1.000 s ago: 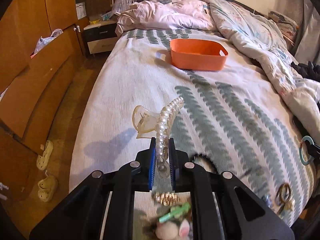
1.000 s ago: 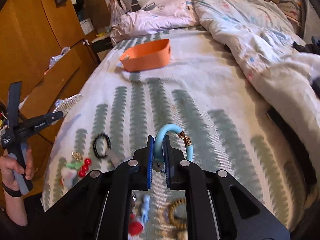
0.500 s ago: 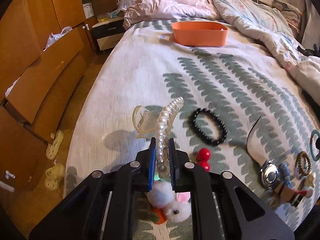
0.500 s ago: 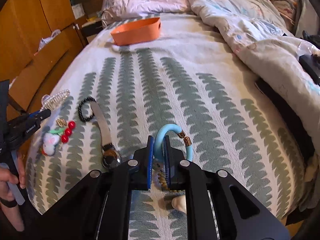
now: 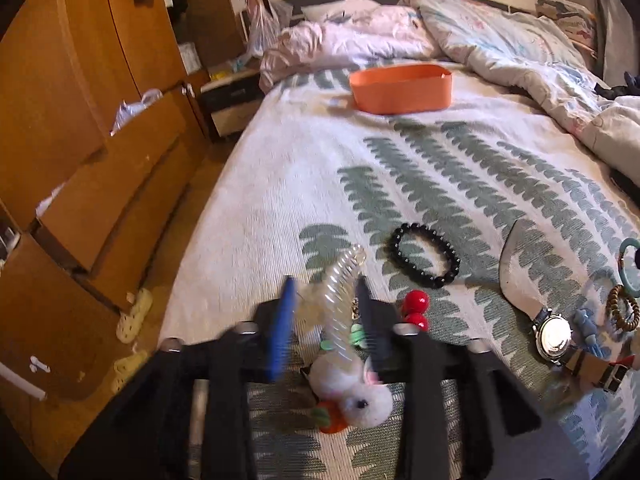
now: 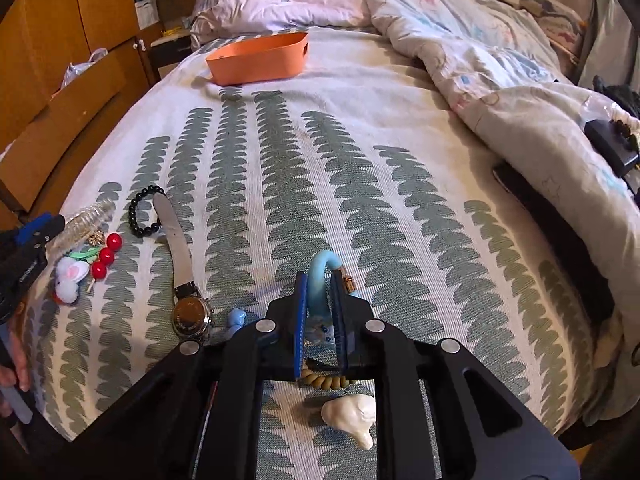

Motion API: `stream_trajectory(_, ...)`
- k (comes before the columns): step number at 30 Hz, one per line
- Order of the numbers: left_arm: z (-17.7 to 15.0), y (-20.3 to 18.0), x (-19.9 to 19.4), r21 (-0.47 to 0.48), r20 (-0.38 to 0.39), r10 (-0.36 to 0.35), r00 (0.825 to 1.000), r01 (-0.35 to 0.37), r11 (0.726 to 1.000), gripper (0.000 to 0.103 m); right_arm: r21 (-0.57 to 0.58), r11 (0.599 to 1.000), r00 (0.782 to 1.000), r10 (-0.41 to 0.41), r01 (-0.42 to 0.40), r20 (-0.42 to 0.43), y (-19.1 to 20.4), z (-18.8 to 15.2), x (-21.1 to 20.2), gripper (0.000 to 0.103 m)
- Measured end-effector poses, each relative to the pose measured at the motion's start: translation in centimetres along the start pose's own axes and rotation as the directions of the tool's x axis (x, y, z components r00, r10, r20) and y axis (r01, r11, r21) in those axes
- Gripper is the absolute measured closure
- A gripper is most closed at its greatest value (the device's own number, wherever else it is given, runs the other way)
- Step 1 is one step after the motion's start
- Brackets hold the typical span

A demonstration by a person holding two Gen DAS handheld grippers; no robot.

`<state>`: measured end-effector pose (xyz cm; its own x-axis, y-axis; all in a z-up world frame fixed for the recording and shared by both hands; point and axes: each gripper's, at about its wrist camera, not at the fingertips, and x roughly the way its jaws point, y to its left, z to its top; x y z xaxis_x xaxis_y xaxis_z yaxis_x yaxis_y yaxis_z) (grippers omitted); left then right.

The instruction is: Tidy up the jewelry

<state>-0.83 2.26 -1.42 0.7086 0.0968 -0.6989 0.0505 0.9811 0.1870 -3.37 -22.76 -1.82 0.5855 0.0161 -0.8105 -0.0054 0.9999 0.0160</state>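
Left tongs (image 5: pixel 324 312), lower centre: jaws opening, releasing the pearl hair claw (image 5: pixel 340 300) onto the bed (image 5: pixel 280 168). Right tongs (image 6: pixel 320 304) clamping the blue bangle (image 6: pixel 320 280), awaiting placement.

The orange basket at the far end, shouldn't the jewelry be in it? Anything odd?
Yes: the orange basket sits far up the bed, while the black bead bracelet, watch and cherry clip lie scattered loose near the bed's near edge.
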Motion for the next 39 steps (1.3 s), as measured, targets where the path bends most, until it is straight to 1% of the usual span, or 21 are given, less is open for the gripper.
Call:
stream_trajectory(2, 0.1, 0.1, -0.3, 0.004, 0.012, 0.000, 1.000, 0.000, 1.000, 0.056, -0.012, 1.000, 1.000, 0.002, -0.002, 0.008, 0.4, 0.0, -0.1, 0.087)
stream_trajectory(6, 0.1, 0.3, -0.5, -0.002, 0.014, -0.013, 1.000, 0.013, 1.000, 0.056, -0.035, 0.999, 1.000, 0.002, -0.001, 0.025, 1.3, 0.1, -0.5, 0.087)
stream_trajectory(8, 0.2, 0.4, -0.7, -0.007, 0.020, -0.015, 1.000, 0.015, 1.000, 0.056, -0.045, 0.999, 0.999, -0.012, 0.013, 0.034, 1.6, 0.1, -0.5, 0.086)
stream_trajectory(11, 0.2, 0.2, -1.1, 0.000, 0.036, -0.011, 0.999, 0.011, 1.000, 0.056, -0.049, 0.999, 0.999, -0.006, 0.008, 0.041, 1.6, 0.1, -0.6, 0.083)
stream_trajectory(13, 0.2, 0.0, -1.4, 0.008, 0.054, -0.013, 0.998, 0.013, 1.000, 0.050, -0.053, 0.999, 0.999, -0.007, 0.010, 0.050, 1.6, 0.2, -0.7, 0.083)
stream_trajectory(15, 0.2, -0.1, -1.6, 0.012, 0.072, -0.019, 0.997, 0.018, 1.000, 0.033, -0.050, 0.999, 0.998, -0.002, 0.006, 0.065, 1.5, 0.3, -0.9, 0.081)
stream_trajectory(16, 0.2, 0.0, -1.8, 0.006, 0.082, -0.021, 0.996, 0.021, 1.000, 0.028, -0.051, 0.999, 0.997, -0.002, 0.006, 0.073, 1.5, 0.3, -1.0, 0.077)
stream_trajectory(17, 0.2, 0.1, -2.0, -0.001, 0.096, -0.015, 0.995, 0.015, 1.000, 0.021, -0.053, 0.999, 0.997, -0.004, 0.008, 0.081, 1.6, 0.3, -1.1, 0.071)
stream_trajectory(18, 0.3, 0.2, -2.1, -0.003, 0.105, -0.006, 0.994, 0.006, 1.000, 0.017, -0.054, 0.998, 0.996, -0.007, 0.011, 0.089, 1.7, 0.3, -1.3, 0.068)
stream_trajectory(19, 0.3, 0.3, -2.2, -0.011, 0.114, 0.010, 0.993, -0.009, 1.000, 0.014, -0.057, 0.998, 0.995, -0.012, 0.018, 0.100, 1.8, 0.4, -1.4, 0.063)
stream_trajectory(20, 0.4, 0.4, -2.2, -0.016, 0.116, 0.024, 0.993, -0.022, 1.000, 0.012, -0.060, 0.998, 0.994, -0.015, 0.022, 0.105, 1.9, 0.4, -1.5, 0.061)
stream_trajectory(21, 0.4, 0.5, -2.2, -0.017, 0.118, 0.023, 0.993, -0.021, 1.000, 0.012, -0.066, 0.997, 0.993, -0.021, 0.028, 0.113, 2.0, 0.4, -1.6, 0.060)
stream_trajectory(22, 0.5, 0.5, -2.1, -0.018, 0.113, 0.011, 0.994, -0.009, 1.000, 0.011, -0.067, 0.997, 0.993, -0.025, 0.033, 0.116, 2.1, 0.4, -1.7, 0.056)
stream_trajectory(23, 0.5, 0.5, -1.9, -0.021, 0.105, 0.009, 0.994, -0.007, 1.000, 0.006, -0.067, 0.997, 0.993, -0.027, 0.035, 0.116, 2.1, 0.4, -1.7, 0.054)
stream_trajectory(27, 0.4, 0.5, -1.5, -0.028, 0.077, -0.006, 0.997, 0.008, 1.000, 0.006, -0.069, 0.997, 0.992, -0.035, 0.043, 0.119, 2.2, 0.4, -1.6, 0.053)
stream_trajectory(30, 0.4, 0.5, -1.8, -0.034, 0.088, 0.021, 0.996, -0.018, 0.999, 0.006, -0.066, 0.997, 0.992, -0.036, 0.044, 0.120, 2.1, 0.4, -1.5, 0.053)
stream_trajectory(35, 0.3, 1.0, -2.3, -0.052, 0.109, 0.039, 0.993, -0.034, 0.998, 0.005, -0.059, 0.997, 0.992, -0.045, 0.053, 0.119, 2.0, 0.4, -1.4, 0.053)
stream_trajectory(37, 0.4, 1.2, -2.2, -0.062, 0.102, 0.023, 0.995, -0.017, 0.998, 0.005, -0.059, 0.997, 0.991, -0.047, 0.055, 0.125, 2.0, 0.4, -1.6, 0.053)
stream_trajectory(39, 0.4, 1.5, -2.0, -0.079, 0.086, -0.011, 0.996, 0.017, 0.997, 0.005, -0.054, 0.997, 0.990, -0.053, 0.061, 0.134, 1.8, 0.5, -1.6, 0.053)
